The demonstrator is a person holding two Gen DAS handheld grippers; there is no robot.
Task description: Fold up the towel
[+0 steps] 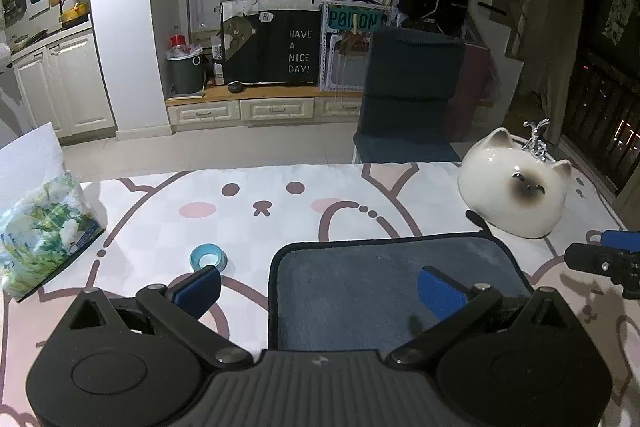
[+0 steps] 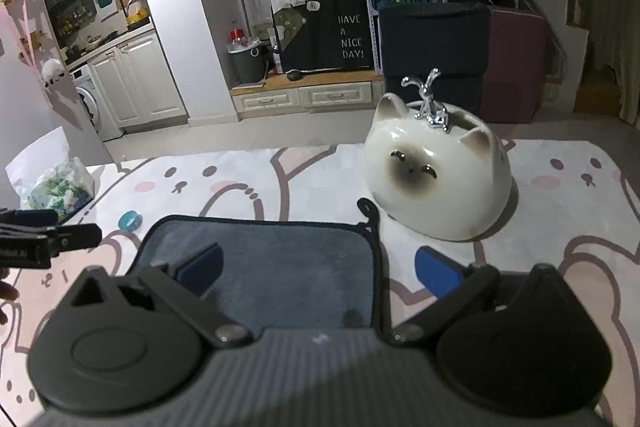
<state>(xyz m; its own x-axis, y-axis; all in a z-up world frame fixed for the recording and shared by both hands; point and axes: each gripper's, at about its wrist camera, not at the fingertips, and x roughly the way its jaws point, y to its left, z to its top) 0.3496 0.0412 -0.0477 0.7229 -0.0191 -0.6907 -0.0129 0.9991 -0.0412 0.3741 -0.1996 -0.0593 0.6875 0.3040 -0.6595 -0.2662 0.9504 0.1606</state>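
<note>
A dark grey-blue towel (image 1: 372, 279) with a black hem lies flat on the table; it also shows in the right wrist view (image 2: 280, 259). My left gripper (image 1: 320, 287) is open and hovers over the towel's near left edge, one pad left of the hem, one over the cloth. My right gripper (image 2: 320, 267) is open over the towel's near right edge, straddling the hem. The right gripper shows at the right edge of the left wrist view (image 1: 608, 259). The left gripper shows at the left edge of the right wrist view (image 2: 44, 239).
A white ceramic cat bowl (image 2: 436, 179) stands just beyond the towel's far right corner. A small blue tape roll (image 1: 208, 257) and a tissue pack (image 1: 40, 231) lie to the left. The table has a pink cartoon cloth (image 1: 280, 203). A dark chair (image 1: 408, 95) stands behind.
</note>
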